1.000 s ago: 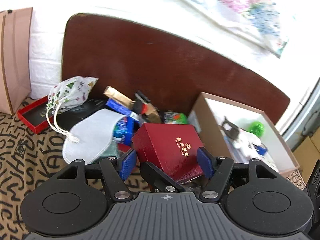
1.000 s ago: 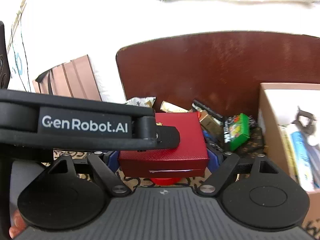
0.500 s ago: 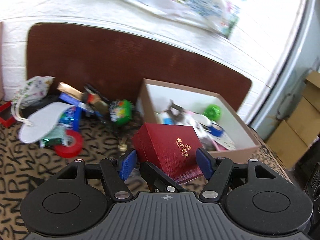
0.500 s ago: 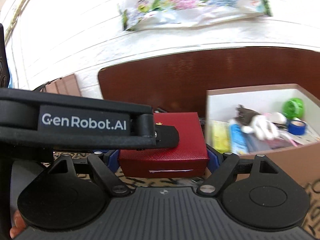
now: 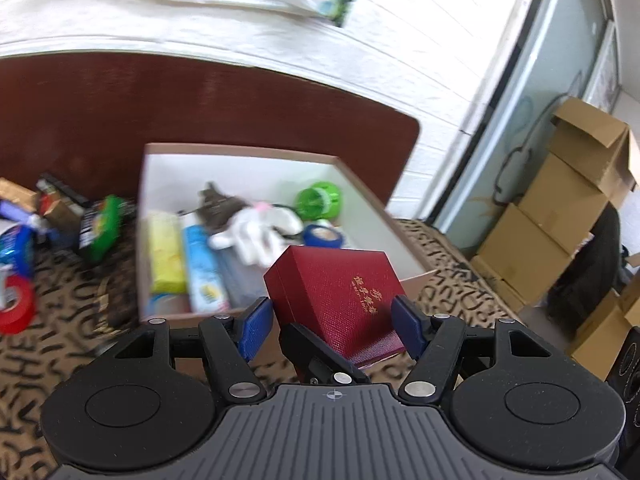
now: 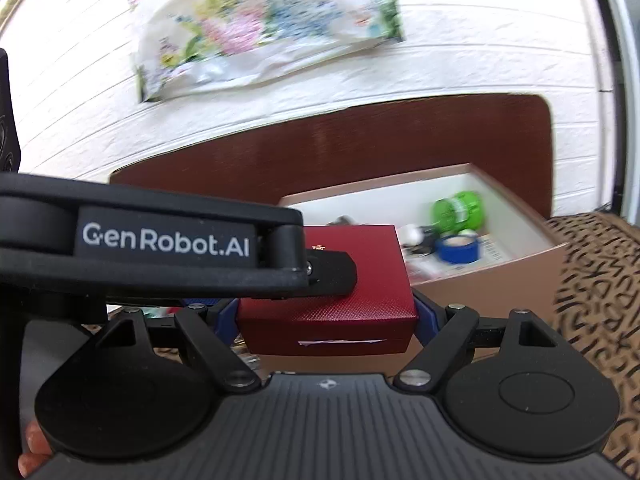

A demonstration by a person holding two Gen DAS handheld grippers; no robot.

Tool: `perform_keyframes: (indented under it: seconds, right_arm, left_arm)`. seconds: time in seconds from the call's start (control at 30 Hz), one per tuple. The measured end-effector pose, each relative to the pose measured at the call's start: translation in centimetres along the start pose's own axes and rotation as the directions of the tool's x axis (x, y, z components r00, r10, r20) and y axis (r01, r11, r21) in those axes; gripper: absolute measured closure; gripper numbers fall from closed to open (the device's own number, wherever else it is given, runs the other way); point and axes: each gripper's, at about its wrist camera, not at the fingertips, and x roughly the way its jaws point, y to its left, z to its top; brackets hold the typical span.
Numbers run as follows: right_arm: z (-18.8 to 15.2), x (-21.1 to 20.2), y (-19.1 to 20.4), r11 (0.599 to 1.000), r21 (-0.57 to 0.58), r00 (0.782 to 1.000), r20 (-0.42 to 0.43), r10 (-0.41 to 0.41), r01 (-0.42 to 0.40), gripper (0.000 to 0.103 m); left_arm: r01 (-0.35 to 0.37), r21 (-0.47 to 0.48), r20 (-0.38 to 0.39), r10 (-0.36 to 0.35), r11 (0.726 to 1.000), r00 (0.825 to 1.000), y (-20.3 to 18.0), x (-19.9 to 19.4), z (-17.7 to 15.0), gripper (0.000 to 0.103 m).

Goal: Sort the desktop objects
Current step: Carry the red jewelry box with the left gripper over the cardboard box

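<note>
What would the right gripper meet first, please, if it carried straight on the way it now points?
Probably the near wall of the open cardboard box, just beyond the red case between the right gripper's fingers; depth is hard to judge.

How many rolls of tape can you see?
2. A round blue roll of tape lies inside the open cardboard box, near the green ball. A red roll of tape lies on the patterned tablecloth left of the box. Clutter may hide more.
</note>
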Motion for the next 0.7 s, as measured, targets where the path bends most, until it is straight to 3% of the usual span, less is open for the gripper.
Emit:
perform_keyframes:
  seconds: [0.23,0.7]
  right_arm:
    - [2.2,1.5,-4.5,0.999,-0.005,0.999,0.022,-0.050,0.050,0.018]
    - [4.5,7.9,-10.6,0.998,0.003,0.998,-0.010,-0.059,0.059,0.018]
  left_arm:
    - [0.045,0.009,0.012,-0.045,0.999,0.999,-2.0,4.7,2.1,0.028]
    - [0.073,-0.003,0.000,-0.073,0.997,0.997,-1.7,13.2,4.9,0.025]
